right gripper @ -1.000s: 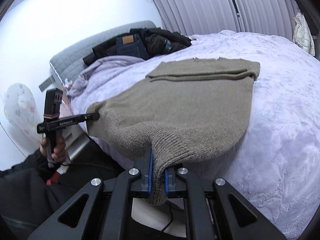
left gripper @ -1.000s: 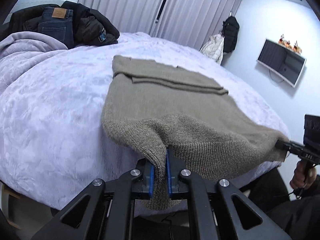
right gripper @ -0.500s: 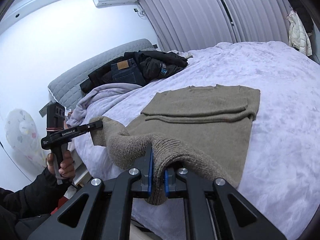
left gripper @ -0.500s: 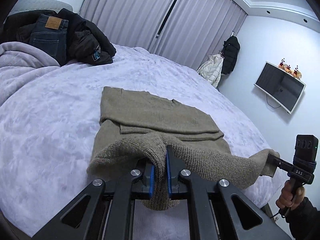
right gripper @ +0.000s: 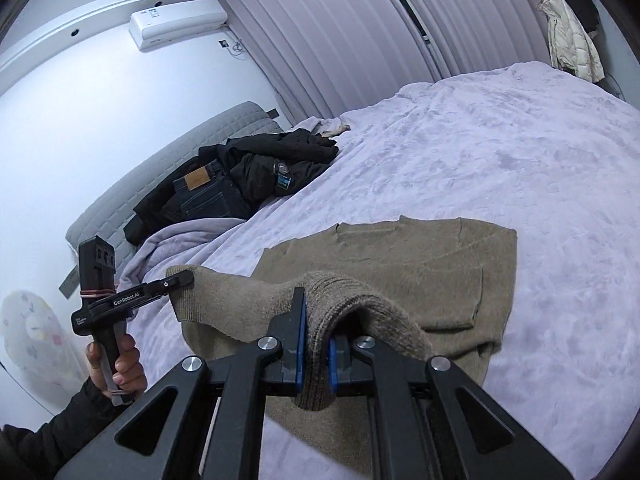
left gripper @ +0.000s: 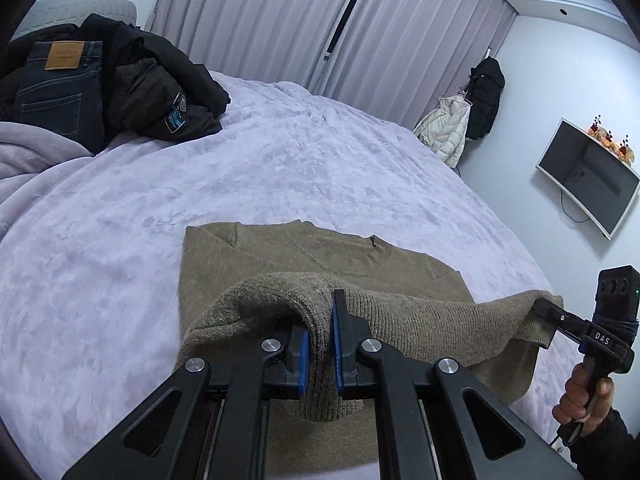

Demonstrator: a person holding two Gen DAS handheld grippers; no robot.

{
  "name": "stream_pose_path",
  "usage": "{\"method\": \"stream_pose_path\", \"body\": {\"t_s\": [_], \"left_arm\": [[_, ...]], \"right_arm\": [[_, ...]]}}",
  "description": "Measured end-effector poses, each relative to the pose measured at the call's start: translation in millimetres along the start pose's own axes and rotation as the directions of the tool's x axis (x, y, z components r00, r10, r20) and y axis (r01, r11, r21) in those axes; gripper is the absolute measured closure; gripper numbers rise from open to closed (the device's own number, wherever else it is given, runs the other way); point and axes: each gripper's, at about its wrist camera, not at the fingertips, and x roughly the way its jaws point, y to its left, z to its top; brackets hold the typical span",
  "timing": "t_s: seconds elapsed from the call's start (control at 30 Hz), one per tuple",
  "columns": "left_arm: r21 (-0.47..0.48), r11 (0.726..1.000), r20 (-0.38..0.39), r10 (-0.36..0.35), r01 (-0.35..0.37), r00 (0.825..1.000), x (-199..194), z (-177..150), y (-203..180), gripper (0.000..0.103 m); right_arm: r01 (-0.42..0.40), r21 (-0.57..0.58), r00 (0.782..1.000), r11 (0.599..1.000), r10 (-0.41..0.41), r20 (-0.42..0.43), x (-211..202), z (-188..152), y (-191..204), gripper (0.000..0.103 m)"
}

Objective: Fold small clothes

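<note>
On the bed [left gripper: 280,168] lies the tan knit sweater [left gripper: 320,256], soft, limp and light by appearance, its ribbed hem lifted over the body, best gripped at hem corners, where left claw [left gripper: 320,354] and right claw [right gripper: 316,354] are clamped.

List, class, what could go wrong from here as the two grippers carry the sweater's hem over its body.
1. The left gripper and right gripper each pinch only a small bunch of the sweater hem; it could slip out.
2. The hem sags between them, so the fold may land creased.
3. Uneven placement could skew the fold against the collar edge.
</note>
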Motion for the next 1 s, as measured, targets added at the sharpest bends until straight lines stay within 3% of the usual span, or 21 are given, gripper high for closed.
{"method": "stream_pose_path", "body": {"t_s": [0.13,0.23,0.3,0.33,0.37,0.43,0.47,0.5,0.57,0.63,0.67,0.73,0.8,0.9,1.0], "left_arm": [[-0.004,1.0,-0.037,0.006,-0.006,0.999,47.3,24.7,8.7,0.093],[-0.045,0.998,-0.137,0.038,-0.044,0.99,94.4,31.3,25.2,0.091],[-0.123,0.991,-0.269,0.01,-0.045,0.963,132.0,27.4,46.1,0.074],[-0.156,0.987,-0.303,-0.005,-0.045,0.953,142.6,24.0,53.8,0.04],[-0.194,0.98,-0.298,-0.026,-0.034,0.954,148.3,19.4,62.0,0.019],[-0.214,0.977,-0.232,-0.059,0.008,0.971,142.6,15.2,67.8,0.018],[-0.21,0.978,-0.224,-0.064,0.016,0.973,139.6,16.3,67.9,0.018],[-0.213,0.977,-0.214,-0.08,0.033,0.974,135.9,18.4,68.4,0.018],[-0.235,0.969,-0.19,-0.117,0.071,0.975,128.1,24.8,71.4,0.018],[-0.262,0.96,-0.151,-0.139,0.096,0.979,115.3,30.8,73.7,0.018],[-0.267,0.958,-0.134,-0.148,0.108,0.98,109.8,32.3,73.2,0.018],[-0.238,0.966,-0.139,-0.135,0.1,0.981,100.8,31.0,68.3,0.018],[-0.148,0.988,-0.178,-0.079,0.053,0.981,99.6,29.7,53.6,0.018],[0.007,1.0,-0.224,0.011,-0.009,0.975,109.4,30.4,27.7,0.018],[0.085,0.995,-0.245,-0.023,0.045,0.969,131.7,34.7,3.5,0.018]], "right_arm": [[0.014,0.044,1.0,0.999,-0.014,-0.013,35.0,24.2,-27.6,0.094],[0.047,0.112,0.998,0.993,-0.042,-0.047,69.7,35.9,-57.7,0.093],[0.078,0.209,0.993,0.975,-0.056,-0.107,99.0,37.2,-86.8,0.088],[0.088,0.26,0.987,0.962,-0.05,-0.151,112.8,35.9,-101.3,0.085],[0.091,0.303,0.98,0.949,-0.032,-0.194,125.4,34.5,-113.7,0.083],[0.101,0.349,0.967,0.932,-0.009,-0.255,140.0,30.1,-129.2,0.07],[0.091,0.357,0.964,0.93,0.007,-0.265,143.0,29.1,-133.2,0.07],[0.074,0.35,0.966,0.934,0.021,-0.26,143.0,29.7,-134.6,0.068],[0.048,0.353,0.973,0.934,0.036,-0.228,136.4,32.1,-135.7,0.054],[0.02,0.398,0.986,0.917,0.047,-0.158,123.1,33.5,-138.6,0.019],[0.021,0.414,0.991,0.91,0.034,-0.126,116.3,34.7,-138.7,0.014],[0.009,0.427,0.997,0.904,0.027,-0.078,101.2,39.2,-137.3,0.013],[0.009,0.4,0.997,0.917,0.022,-0.072,87.8,40.9,-131.4,0.013],[0.116,0.217,0.987,0.969,-0.088,-0.136,83.5,43.4,-102.5,0.013],[0.217,0.053,0.957,0.975,-0.202,-0.21,103.1,45.9,-78.0,0.013]]}}
